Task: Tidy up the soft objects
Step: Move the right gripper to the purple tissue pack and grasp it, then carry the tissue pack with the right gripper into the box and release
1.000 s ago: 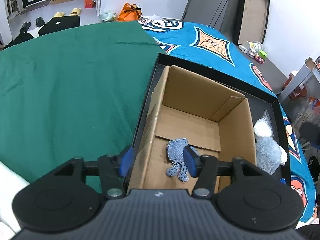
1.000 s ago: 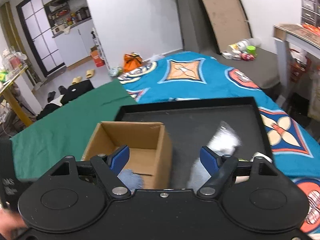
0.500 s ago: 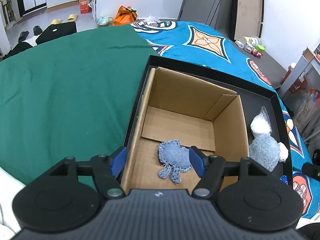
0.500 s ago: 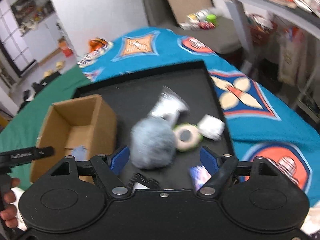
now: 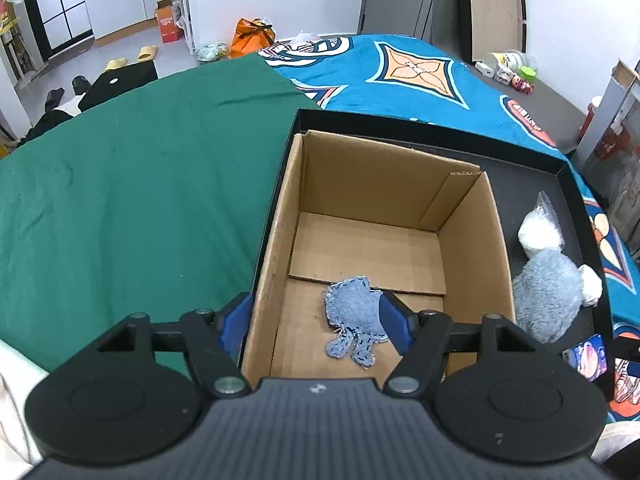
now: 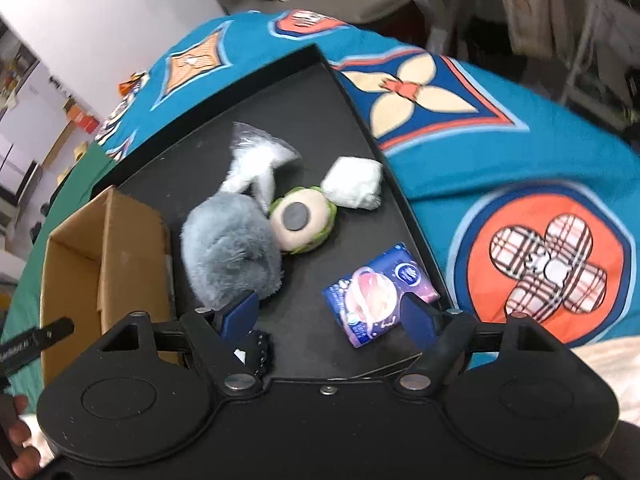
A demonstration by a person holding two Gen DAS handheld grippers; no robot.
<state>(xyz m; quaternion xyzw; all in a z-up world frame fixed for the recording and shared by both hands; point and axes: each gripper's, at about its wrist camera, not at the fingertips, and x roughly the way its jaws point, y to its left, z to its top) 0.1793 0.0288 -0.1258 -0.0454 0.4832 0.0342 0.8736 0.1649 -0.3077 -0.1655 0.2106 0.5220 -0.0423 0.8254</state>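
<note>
A cardboard box [image 5: 384, 184] stands in a black tray [image 5: 440, 132], and a small denim patch [image 5: 352, 312] lies flat on its floor. My left gripper [image 5: 316, 320] hovers open over the box's near end, its pads clear of the patch. My right gripper [image 6: 328, 316] is open above the tray, nothing between its pads. Below it lie a grey fluffy plush [image 6: 232, 248], a round beige and green soft toy [image 6: 300, 220], a white wrapped pad [image 6: 352, 184], a plastic bag of white stuffing [image 6: 256, 156] and a blue-pink tissue pack [image 6: 380, 292].
The tray rests on a bed with a teal patterned cover [image 6: 520, 128] and a green blanket [image 5: 140, 184]. A small black object [image 6: 256, 352] lies by my right gripper's left finger. A hand [image 6: 16, 432] holds the left gripper at that view's lower left.
The left gripper's jaws have widened and it has drawn back a little from the denim patch, which stays on the box floor. The right gripper swung right and down, from the box to the loose items.
</note>
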